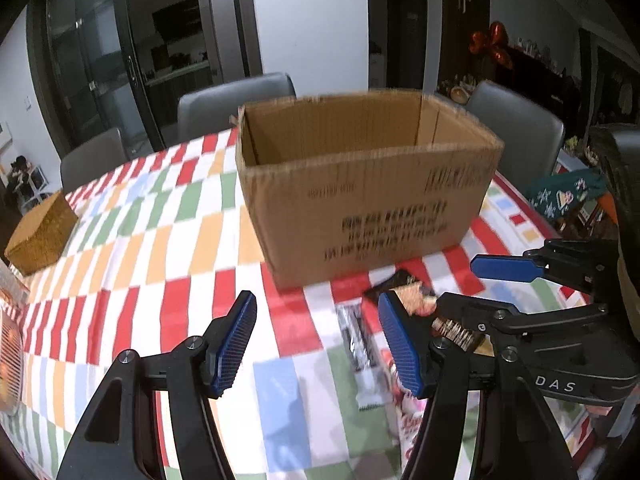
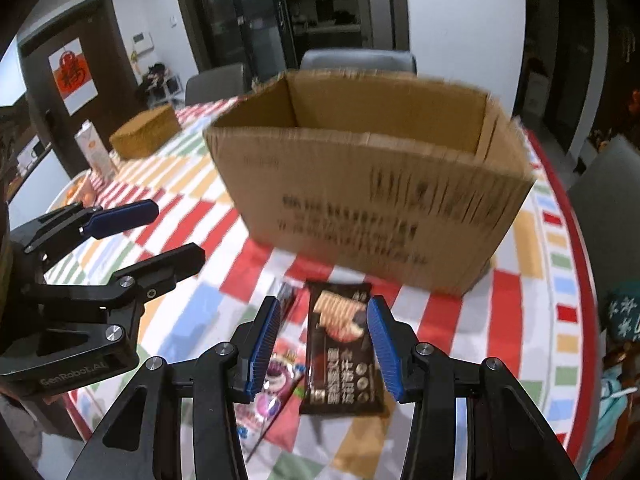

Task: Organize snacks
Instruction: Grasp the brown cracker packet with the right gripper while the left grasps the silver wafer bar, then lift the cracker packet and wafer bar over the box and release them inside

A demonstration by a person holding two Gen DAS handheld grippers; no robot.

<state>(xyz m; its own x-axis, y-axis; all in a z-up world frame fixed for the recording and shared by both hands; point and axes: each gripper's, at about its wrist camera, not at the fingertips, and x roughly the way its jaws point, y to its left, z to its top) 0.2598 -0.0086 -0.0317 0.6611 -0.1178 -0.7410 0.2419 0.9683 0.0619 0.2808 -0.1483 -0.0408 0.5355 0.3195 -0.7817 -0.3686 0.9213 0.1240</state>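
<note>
An open cardboard box stands on the chequered tablecloth, also in the right wrist view. A dark brown cracker packet lies in front of it, between my right gripper's open blue pads. My right gripper hovers over it, open, not touching. A purple and pink snack packet lies just left of it. My left gripper is open and empty over the cloth; a silver-edged packet lies between its fingers. The right gripper shows at right in the left wrist view, and the left gripper at left in the right wrist view.
A woven straw box sits at the table's far left, also in the right wrist view. A carton and a plate of fruit stand at the left edge. Grey chairs ring the table.
</note>
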